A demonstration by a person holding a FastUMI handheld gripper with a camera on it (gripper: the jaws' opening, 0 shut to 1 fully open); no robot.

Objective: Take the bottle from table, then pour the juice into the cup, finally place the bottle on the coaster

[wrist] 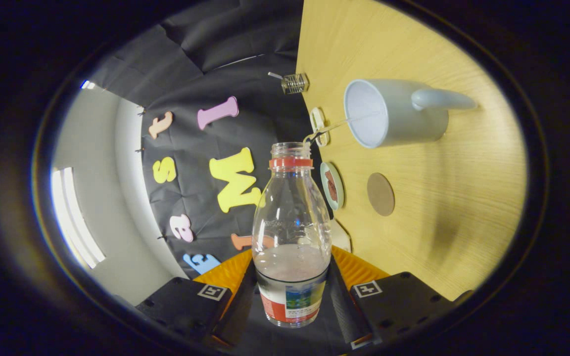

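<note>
My gripper is shut on a clear plastic bottle with an orange neck ring, no cap and a red and white label. Both fingers press on its lower body. The whole view is rolled sideways, so the bottle is tipped over the wooden table. Pinkish juice lies low in the bottle, and a thin stream runs from its mouth into the pale blue cup just beyond it. A round brown coaster lies on the table between the cup and my fingers.
A small dish with a dark centre sits at the table's back edge near the coaster. A white oval item and a small glass jar stand farther along that edge. Bare tabletop stretches beyond the coaster.
</note>
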